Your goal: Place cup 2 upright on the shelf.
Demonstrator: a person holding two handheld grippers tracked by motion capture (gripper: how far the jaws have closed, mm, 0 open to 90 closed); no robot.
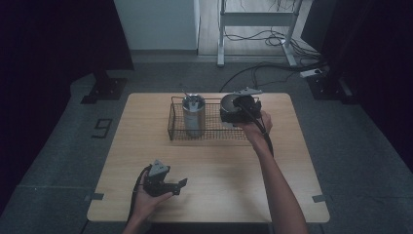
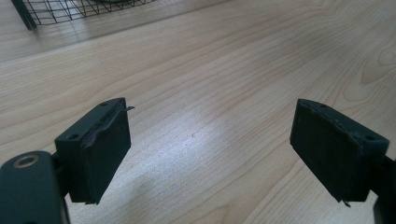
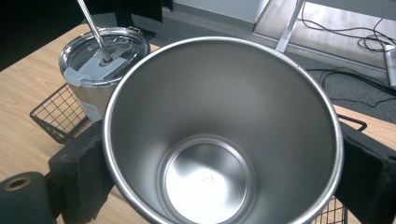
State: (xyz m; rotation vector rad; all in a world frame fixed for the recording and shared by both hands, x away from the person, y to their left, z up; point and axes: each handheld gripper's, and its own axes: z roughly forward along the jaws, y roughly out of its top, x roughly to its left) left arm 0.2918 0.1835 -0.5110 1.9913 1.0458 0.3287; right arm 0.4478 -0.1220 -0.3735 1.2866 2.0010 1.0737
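an open steel cup (image 3: 224, 140) is pinched by the right gripper (image 3: 224, 177), one black jaw pressed against each side of its wall just below the rim. the cup is held upright: its long axis runs roughly vertical, with the open mouth pointing up and the round base seen deep inside in the right gripper view. in the high view the cup (image 1: 229, 103) is seen at the right end of the wire basket (image 1: 210, 132), with the right gripper (image 1: 239, 111) at it and the right hand (image 1: 257, 126) just behind; whether the base rests on the basket floor or hangs above it cannot be told.

a lidded steel tumbler (image 1: 194, 117) is stood upright in the left half of the same basket, well apart from the cup in the high view, with a metal straw (image 3: 93, 29) rising through its lid at a slight tilt. the basket is set at the far middle of the wooden counter (image 1: 214, 185).

the left gripper (image 1: 181, 185) is held low at the near left of the counter, in the left hand (image 1: 146, 200). in the left gripper view its jaws are spread wide over bare wood, with nothing between them and a corner of the basket (image 2: 70, 11) seen farther off.
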